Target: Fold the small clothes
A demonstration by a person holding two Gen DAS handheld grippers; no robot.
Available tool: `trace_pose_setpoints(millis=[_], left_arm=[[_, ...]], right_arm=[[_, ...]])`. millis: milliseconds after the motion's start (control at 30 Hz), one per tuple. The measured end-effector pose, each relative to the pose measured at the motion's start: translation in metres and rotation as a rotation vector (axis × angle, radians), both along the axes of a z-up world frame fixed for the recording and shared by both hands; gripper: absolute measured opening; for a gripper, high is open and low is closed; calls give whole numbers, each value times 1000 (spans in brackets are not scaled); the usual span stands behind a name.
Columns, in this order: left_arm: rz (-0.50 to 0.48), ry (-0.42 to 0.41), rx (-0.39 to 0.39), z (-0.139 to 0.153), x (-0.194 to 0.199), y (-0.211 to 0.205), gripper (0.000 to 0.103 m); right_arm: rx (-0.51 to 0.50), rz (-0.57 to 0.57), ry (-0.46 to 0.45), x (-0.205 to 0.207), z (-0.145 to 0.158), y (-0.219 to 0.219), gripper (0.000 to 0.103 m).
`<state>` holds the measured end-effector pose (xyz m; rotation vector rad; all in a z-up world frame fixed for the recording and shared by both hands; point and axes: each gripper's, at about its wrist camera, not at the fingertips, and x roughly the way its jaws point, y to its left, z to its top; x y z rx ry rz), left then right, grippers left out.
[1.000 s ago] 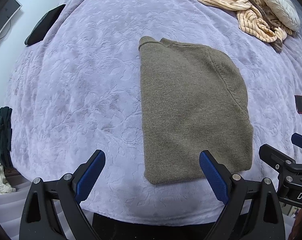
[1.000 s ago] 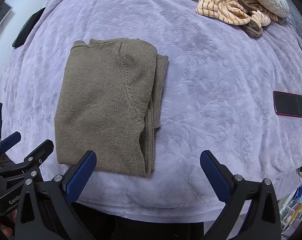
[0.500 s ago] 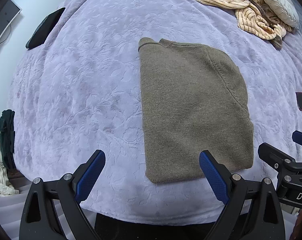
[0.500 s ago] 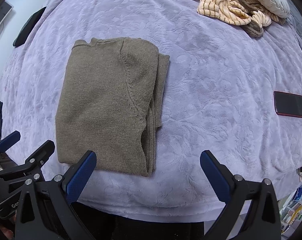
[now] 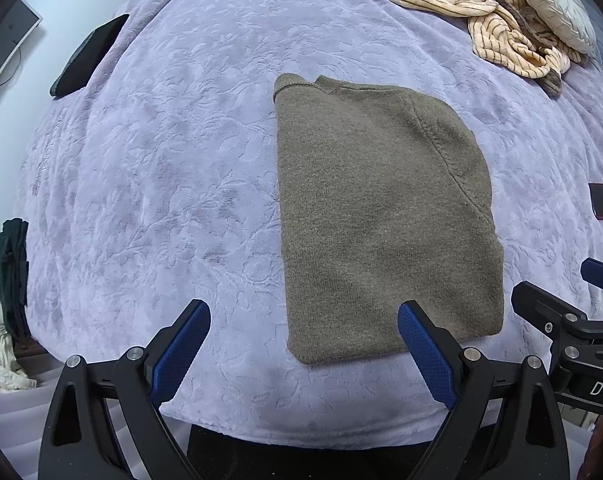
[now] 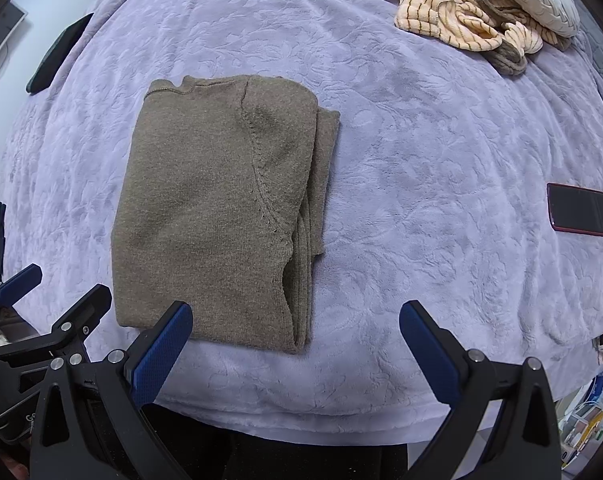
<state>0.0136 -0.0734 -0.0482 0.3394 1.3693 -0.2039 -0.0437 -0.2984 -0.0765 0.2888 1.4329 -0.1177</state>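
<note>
Hovering at the bed's (image 5: 181, 160) near edge, you hold your left claw (image 5: 303, 334) and right claw (image 6: 295, 334) spread apart and empty. Between them, at twelve o'clock, the olive sweater (image 5: 381, 216) lies folded lengthwise, hem nearest, likely ready for a crosswise fold.

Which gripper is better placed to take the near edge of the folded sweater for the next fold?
Probably the left gripper: its open fingers sit close to the sweater's near left corner. The right gripper is also open, but mostly over bare blanket.
</note>
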Motion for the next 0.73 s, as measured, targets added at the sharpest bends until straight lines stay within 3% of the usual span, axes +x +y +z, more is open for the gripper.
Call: trace_pose_setpoints(millis=[733], left_arm=[[-2, -10, -19, 0, 3, 1, 95]], right_arm=[[-1, 8, 6, 4, -2, -2, 103]])
